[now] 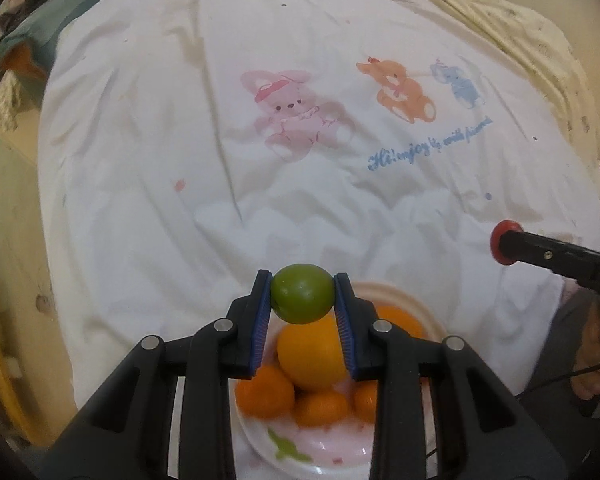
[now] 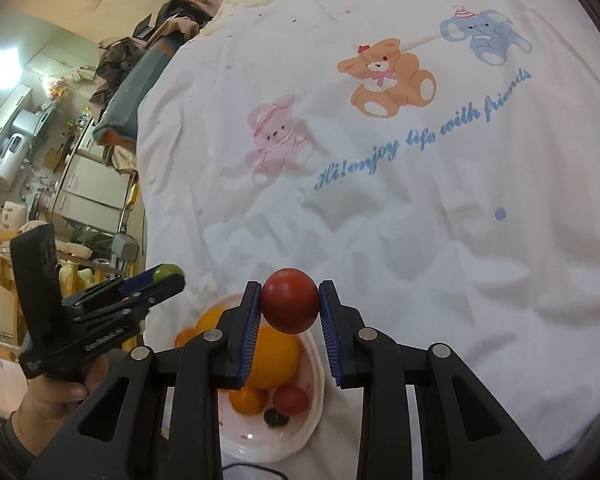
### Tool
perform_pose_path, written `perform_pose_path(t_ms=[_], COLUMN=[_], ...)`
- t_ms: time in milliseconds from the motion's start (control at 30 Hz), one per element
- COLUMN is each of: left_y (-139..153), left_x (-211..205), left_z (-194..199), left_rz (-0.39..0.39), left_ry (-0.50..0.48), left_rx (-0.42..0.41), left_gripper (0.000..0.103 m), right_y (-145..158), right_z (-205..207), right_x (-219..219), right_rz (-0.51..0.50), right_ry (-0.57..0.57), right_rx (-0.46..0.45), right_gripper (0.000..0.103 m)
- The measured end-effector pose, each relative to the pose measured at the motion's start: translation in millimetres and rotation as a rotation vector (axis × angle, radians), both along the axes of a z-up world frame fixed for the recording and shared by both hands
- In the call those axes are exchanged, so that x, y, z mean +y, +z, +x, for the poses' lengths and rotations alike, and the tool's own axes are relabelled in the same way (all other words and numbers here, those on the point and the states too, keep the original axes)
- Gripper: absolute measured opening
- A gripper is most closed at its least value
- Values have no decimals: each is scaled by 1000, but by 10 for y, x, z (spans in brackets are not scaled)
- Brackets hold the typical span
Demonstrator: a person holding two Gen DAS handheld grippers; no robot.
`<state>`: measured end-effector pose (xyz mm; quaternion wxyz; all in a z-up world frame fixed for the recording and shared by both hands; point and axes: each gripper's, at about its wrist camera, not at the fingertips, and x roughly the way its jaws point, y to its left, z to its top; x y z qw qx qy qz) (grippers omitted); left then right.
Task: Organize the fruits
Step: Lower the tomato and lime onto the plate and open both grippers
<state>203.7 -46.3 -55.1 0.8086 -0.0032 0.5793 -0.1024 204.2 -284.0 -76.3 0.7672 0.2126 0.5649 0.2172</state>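
My left gripper (image 1: 302,294) is shut on a green round fruit (image 1: 302,299) and holds it above a pink-white plate (image 1: 320,452). The plate holds a large orange (image 1: 312,356) and several small oranges (image 1: 265,392). My right gripper (image 2: 289,304) is shut on a red tomato (image 2: 289,300) above the same plate (image 2: 260,446), which also holds a large orange (image 2: 274,356), a second tomato (image 2: 291,399) and a small dark fruit (image 2: 275,417). The right gripper's tip with the tomato (image 1: 502,242) shows at the right of the left wrist view. The left gripper with the green fruit (image 2: 168,271) shows at the left of the right wrist view.
The plate sits on a white bedsheet (image 1: 180,140) printed with a pink bunny (image 1: 292,116), an orange bear (image 2: 388,76), a blue elephant (image 2: 486,36) and blue script. Piled clothes (image 2: 140,60) and kitchen furniture (image 2: 88,184) lie beyond the bed's left edge.
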Motion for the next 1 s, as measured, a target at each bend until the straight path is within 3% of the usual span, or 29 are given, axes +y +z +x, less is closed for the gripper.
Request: perform_pose_path(t_ms=[333,500,767,1000], left_y=[-100,-255,-529,-613], left_x=[19,43,82,152], left_z=[-726,-976,-1115,-1086], left_rz=[-42,-48,-27,-66], left_ry=[24,38,43,84], left_rx=[84,145,209,220], left_gripper=[27,27,27,27], right_y=[-3,-194,-455,-499], right_z=[-474,-638,-737,-735], right_x=[161,444,761,782], right_rz=[-3,-22,-113,-109], right_ry=[44,129,222,219], right_rx=[1,74,157,164], right_gripper=[31,31,31,33])
